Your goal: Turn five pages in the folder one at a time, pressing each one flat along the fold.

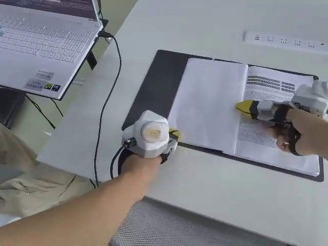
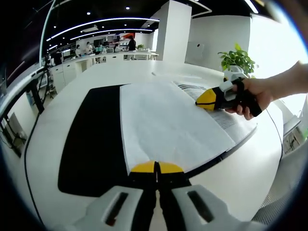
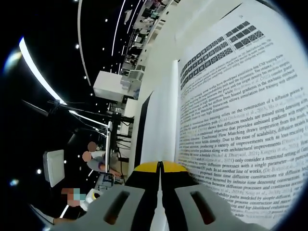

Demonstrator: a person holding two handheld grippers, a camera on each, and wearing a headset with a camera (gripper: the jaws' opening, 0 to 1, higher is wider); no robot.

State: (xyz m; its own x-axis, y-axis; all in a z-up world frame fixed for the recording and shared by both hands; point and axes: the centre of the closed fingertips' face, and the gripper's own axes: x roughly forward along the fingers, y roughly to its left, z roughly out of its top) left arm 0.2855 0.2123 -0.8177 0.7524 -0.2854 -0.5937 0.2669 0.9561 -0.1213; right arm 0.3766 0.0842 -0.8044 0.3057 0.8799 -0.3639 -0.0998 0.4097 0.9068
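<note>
A black folder (image 1: 154, 87) lies open on the white table. Its turned left page (image 1: 210, 102) is blank, and the right page (image 1: 266, 138) carries printed text. My left gripper (image 1: 174, 135) is shut, with its yellow tips at the near edge of the blank page (image 2: 163, 120); in its own view the tips (image 2: 156, 167) meet there. My right gripper (image 1: 241, 107) is shut too, its tips resting along the fold between the two pages. In the right gripper view the gripper (image 3: 160, 166) sits where the blank sheet (image 3: 161, 120) meets the printed page (image 3: 240, 120).
An open laptop (image 1: 41, 36) stands at the far left, and its black cable (image 1: 110, 87) runs down the table beside the folder. A white power strip (image 1: 284, 41) lies at the back right. The table's near edge runs just below my left hand.
</note>
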